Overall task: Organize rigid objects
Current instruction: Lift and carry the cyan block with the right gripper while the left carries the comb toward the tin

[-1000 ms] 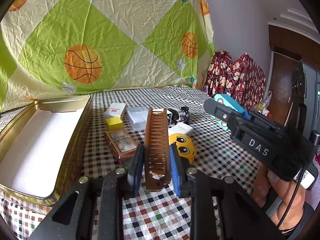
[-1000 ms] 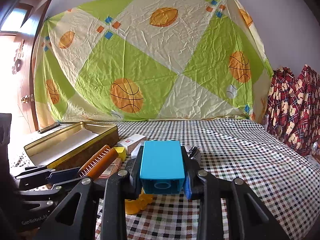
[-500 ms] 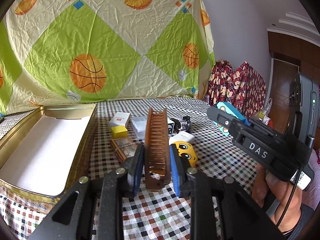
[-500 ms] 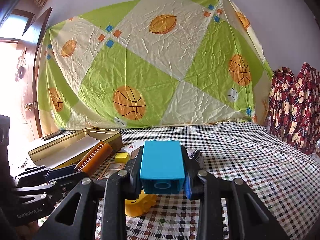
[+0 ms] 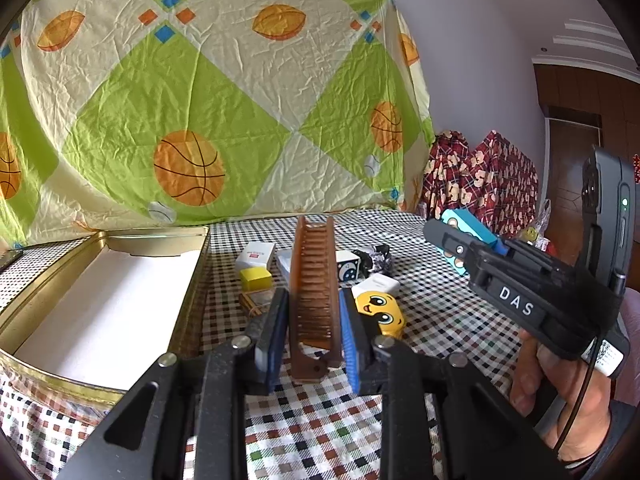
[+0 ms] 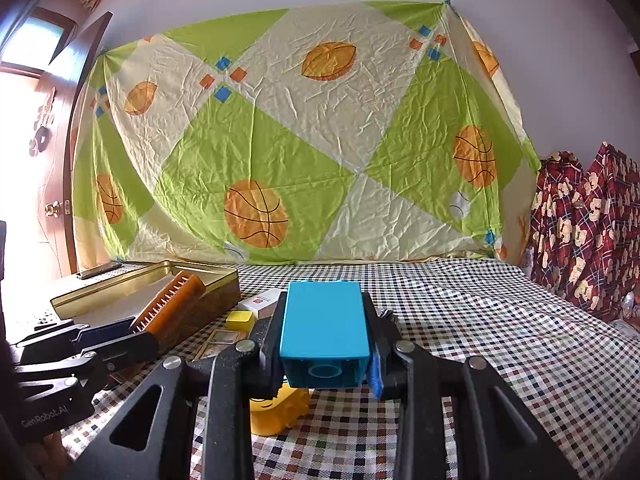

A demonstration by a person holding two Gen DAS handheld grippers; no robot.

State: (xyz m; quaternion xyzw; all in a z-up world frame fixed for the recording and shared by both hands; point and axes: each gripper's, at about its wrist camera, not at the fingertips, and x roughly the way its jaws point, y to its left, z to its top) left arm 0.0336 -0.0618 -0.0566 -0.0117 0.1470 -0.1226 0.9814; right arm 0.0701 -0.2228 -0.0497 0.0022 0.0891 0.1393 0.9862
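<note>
My left gripper is shut on a brown comb, held lengthwise above the checkered cloth, just right of the open gold tin. From the right wrist view the same comb hangs by the tin's near wall. My right gripper is shut on a blue toy brick, lifted over the cloth; the brick also shows at the right of the left wrist view. A yellow smiley toy lies beneath both grippers.
On the cloth lie a white box with a red label, a yellow cube, a framed brown tile, a white block and dark small items. A patterned sheet hangs behind; plaid fabric stands right.
Both grippers have tipped upward a little, so the table sits lower in each view. The comb has drifted closer to the tin's wall. Both grips are unchanged.
</note>
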